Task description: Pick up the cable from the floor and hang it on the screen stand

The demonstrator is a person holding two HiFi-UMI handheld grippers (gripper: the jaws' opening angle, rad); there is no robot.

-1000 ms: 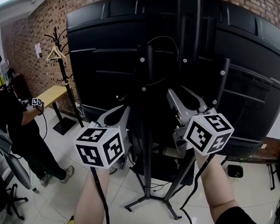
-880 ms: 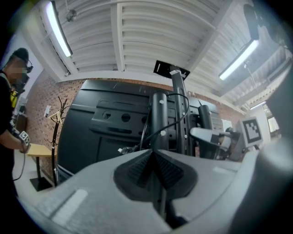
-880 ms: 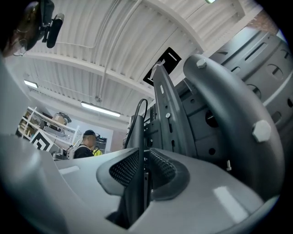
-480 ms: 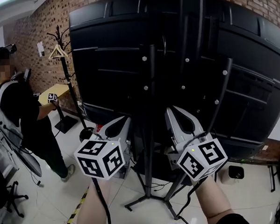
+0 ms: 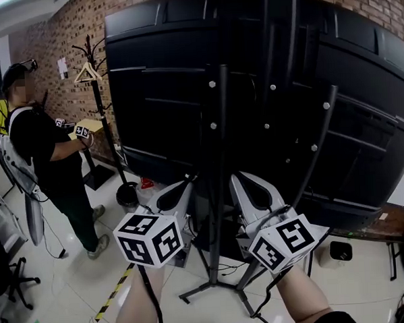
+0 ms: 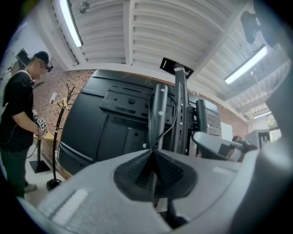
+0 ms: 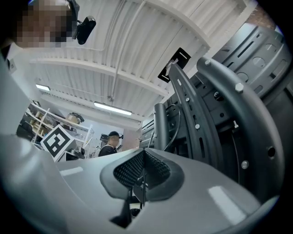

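At twelve o'clock against the screen stand [image 5: 218, 123], my left gripper [image 6: 153, 155] clamps its jaws on the thin cable [image 6: 175, 121], my right gripper [image 7: 143, 153] has its jaws pressed together, and since the cable looks light and floppy, I'd grip it mid-length.

This is looking like a robotics lab or office workroom. A brick wall [image 5: 53, 37] is running behind a large screen [image 5: 165, 112] on its screen stand [image 5: 220, 190]. Tube lights [image 6: 71, 23] are glowing under a ribbed white ceiling, shelves [image 7: 34, 119] are holding equipment, and a person [image 5: 46, 152] is standing by a coat rack [image 5: 97, 95], holding marker-cubed devices.
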